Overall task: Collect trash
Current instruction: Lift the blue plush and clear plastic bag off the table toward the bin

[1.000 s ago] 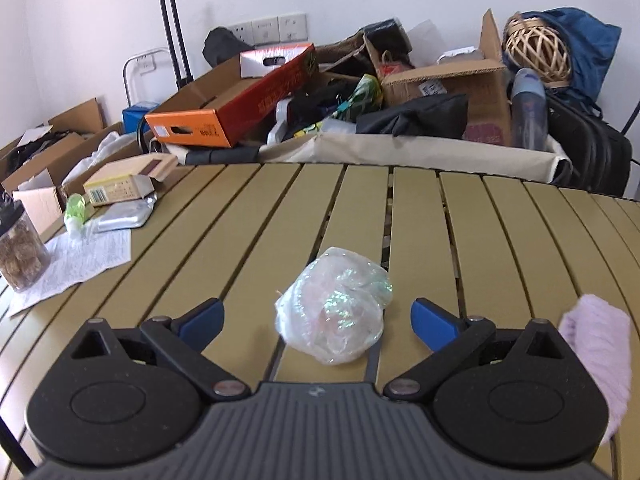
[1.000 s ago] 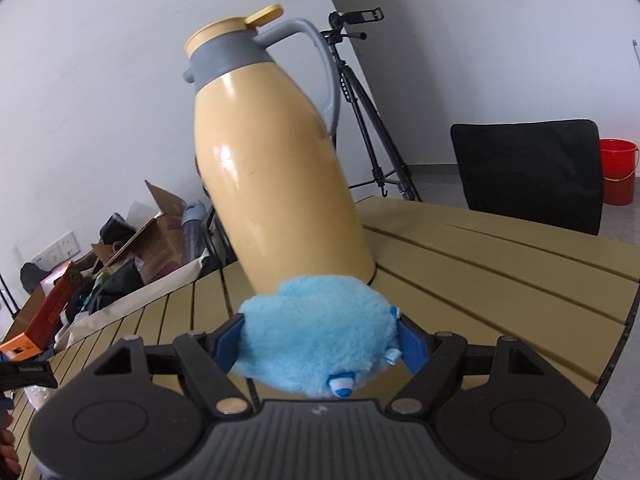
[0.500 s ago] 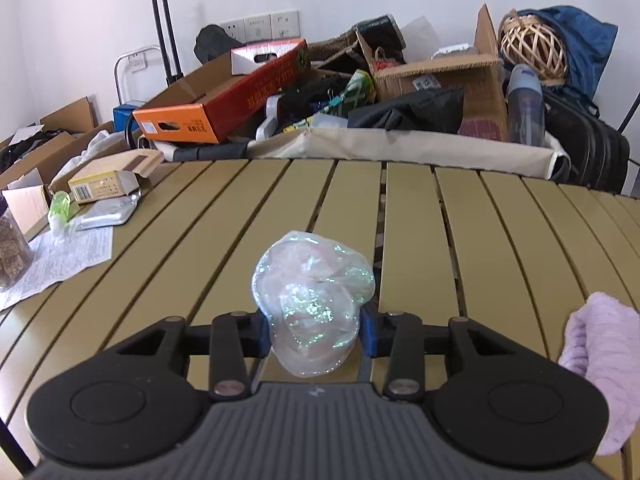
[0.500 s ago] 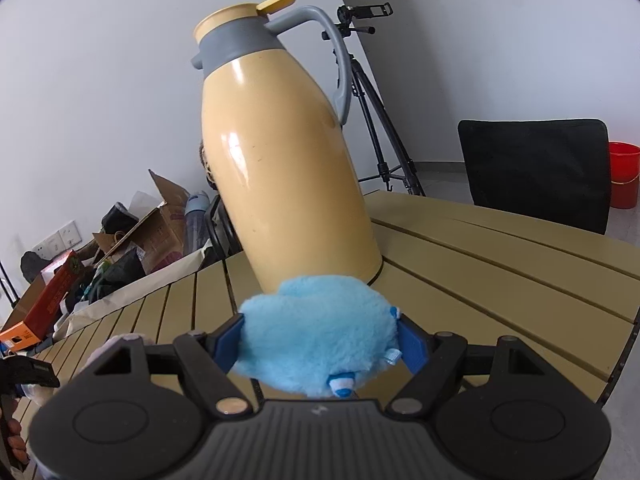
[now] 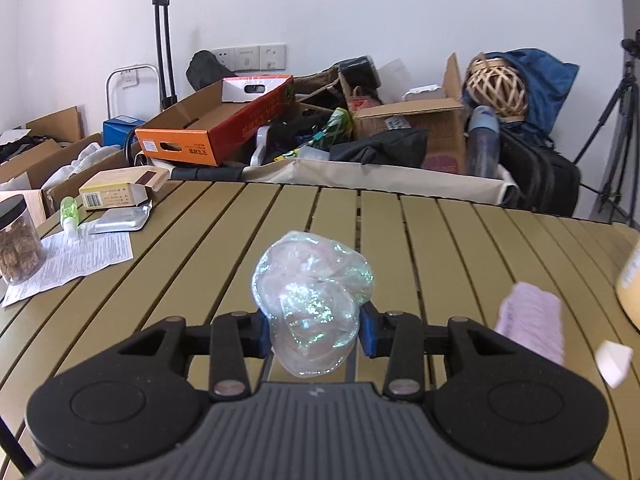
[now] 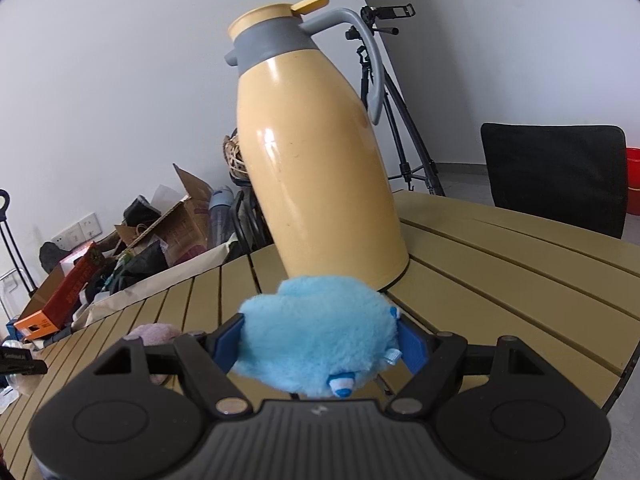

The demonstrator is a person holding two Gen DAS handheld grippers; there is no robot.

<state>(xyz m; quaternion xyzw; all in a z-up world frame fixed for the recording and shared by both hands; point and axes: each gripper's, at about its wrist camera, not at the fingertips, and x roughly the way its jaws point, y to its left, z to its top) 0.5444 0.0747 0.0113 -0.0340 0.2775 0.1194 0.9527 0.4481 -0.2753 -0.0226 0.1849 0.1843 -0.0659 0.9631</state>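
Left gripper (image 5: 314, 330) pinching a crumpled plastic wrapper (image 5: 312, 304) above the bench (image 5: 440, 240). Right gripper (image 6: 320, 344) squeezing a blue plush toy (image 6: 316, 340), thermos (image 6: 312, 152) standing at 12 o'clock.

A tall yellow thermos jug (image 6: 316, 152) stands upright on the slatted bench (image 5: 440, 248), with a tripod (image 6: 400, 120) and black chair (image 6: 556, 176) behind it. On the bench's far left lie a printed sheet (image 5: 76, 258), a lidded jar (image 5: 18, 240) and a small carton (image 5: 120, 192); an orange box (image 5: 216, 132) sits in the clutter beyond.
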